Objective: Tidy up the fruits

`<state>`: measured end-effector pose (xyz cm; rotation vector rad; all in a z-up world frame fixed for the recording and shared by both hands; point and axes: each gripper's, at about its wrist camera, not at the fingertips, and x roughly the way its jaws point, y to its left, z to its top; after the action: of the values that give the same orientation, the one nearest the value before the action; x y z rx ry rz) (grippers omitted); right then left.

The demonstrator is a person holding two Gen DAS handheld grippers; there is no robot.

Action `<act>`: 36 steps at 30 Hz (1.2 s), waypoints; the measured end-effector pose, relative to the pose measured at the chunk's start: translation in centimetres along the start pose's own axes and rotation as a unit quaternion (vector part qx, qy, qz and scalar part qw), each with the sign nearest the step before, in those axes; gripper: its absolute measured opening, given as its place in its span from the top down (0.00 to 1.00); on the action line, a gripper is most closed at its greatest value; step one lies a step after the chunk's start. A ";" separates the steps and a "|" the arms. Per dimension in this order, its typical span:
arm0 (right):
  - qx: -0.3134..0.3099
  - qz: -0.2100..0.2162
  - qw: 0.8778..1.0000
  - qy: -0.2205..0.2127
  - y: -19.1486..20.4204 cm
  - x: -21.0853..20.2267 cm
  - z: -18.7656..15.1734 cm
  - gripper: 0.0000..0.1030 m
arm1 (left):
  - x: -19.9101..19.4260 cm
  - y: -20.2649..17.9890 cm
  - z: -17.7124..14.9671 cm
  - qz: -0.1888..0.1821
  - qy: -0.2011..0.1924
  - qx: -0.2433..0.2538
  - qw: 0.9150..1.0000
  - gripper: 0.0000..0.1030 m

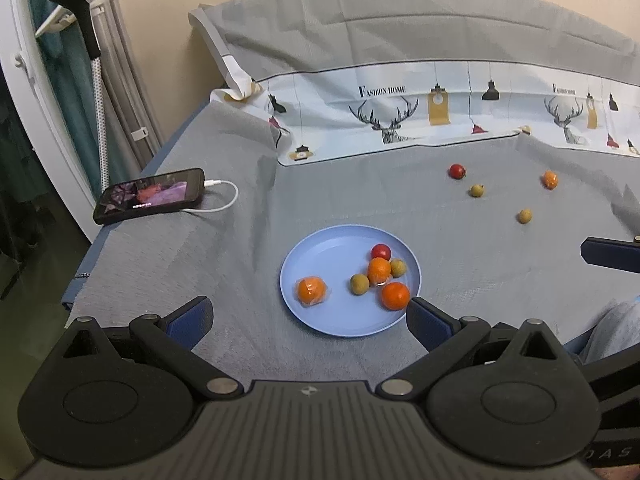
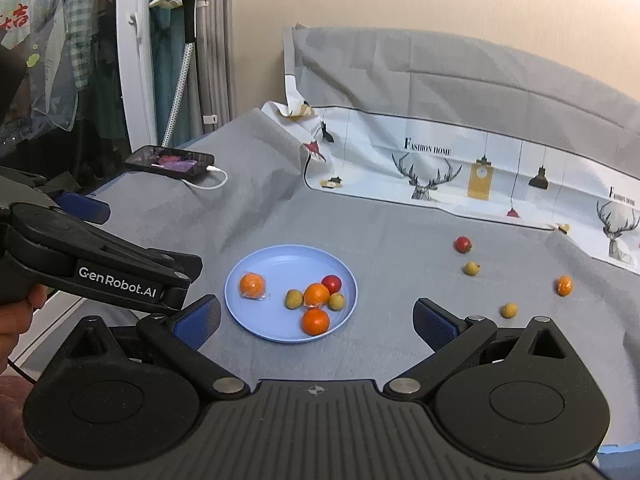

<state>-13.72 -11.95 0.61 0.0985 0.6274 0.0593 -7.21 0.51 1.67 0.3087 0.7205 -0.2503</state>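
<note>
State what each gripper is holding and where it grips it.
Nothing is held: the left gripper and the right gripper are both open and empty, short of the blue plate.

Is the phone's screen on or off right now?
On. The phone lies flat on the grey sheet, its screen lit with a pink and purple image, and a white cable is plugged into it.

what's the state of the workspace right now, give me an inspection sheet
surface: grey sheet, wrinkled.
job's things: blue plate holds six fruits; four loose fruits on the sheet: red, orange, two greenish.
clutter: phone, screen lit.
grippers: left gripper open, empty; right gripper open, empty.
cables: white cable plugged into the phone.
surroundings: printed cloth, steamer, curtains.
</note>
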 end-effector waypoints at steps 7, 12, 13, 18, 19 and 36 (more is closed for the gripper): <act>0.025 0.004 0.999 0.025 -1.1 2.1 -0.3 0.01 | 2.0 -0.4 0.3 0.000 0.023 0.010 1.000 0.00; 0.057 0.000 0.998 0.041 -2.7 3.6 -0.6 0.01 | 4.1 -1.0 1.1 -0.002 0.041 0.016 0.999 0.00; 0.065 -0.003 0.997 0.044 -3.1 3.8 -0.7 0.01 | 4.6 -1.3 1.3 -0.002 0.046 0.019 0.999 0.00; 0.110 -0.034 0.991 0.061 -6.8 5.1 -1.7 0.01 | 7.2 -3.5 3.0 -0.015 0.064 0.029 0.997 0.00; 0.119 -0.043 0.990 0.062 -7.8 5.4 -1.8 0.01 | 7.9 -4.1 3.5 -0.022 0.069 0.029 0.997 0.00; 0.224 -0.222 0.947 0.067 -30.8 16.5 -5.7 0.01 | 28.2 -22.8 15.0 -0.108 0.051 0.083 0.989 0.00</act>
<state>-2.95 -40.69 -16.96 0.3936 0.7786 -0.5203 14.87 -29.38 -11.16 0.4039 0.8366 -0.5054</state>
